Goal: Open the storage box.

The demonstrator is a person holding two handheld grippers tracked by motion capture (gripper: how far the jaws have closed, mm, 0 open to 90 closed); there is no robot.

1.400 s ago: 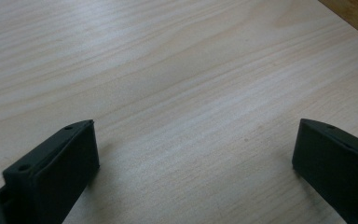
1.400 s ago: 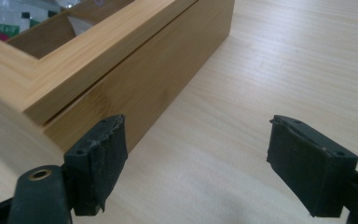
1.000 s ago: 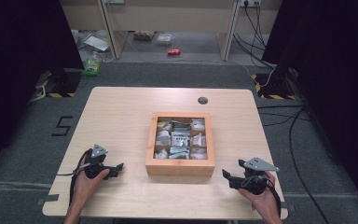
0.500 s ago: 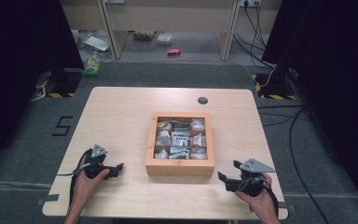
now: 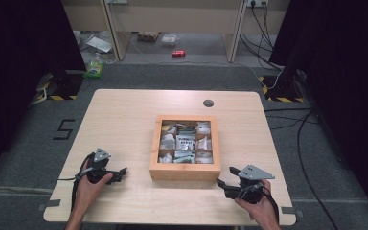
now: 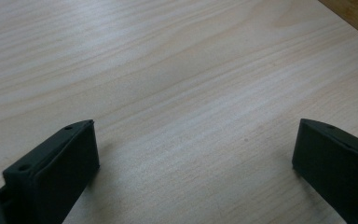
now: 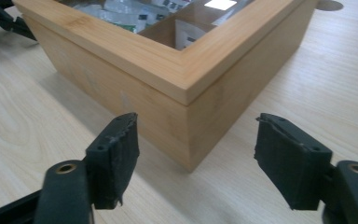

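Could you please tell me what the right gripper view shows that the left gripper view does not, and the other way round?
Right gripper view: the near corner of the wooden box, its lid closed with packets under the window, straight ahead of the right tool, whose jaws have just been closing with nothing between them. Left gripper view: the left tool, open over bare wood, with a sliver of the box at the top right. Both share the light wooden table.

Bright overhead light, dark surroundings (soft focus), faint shadows
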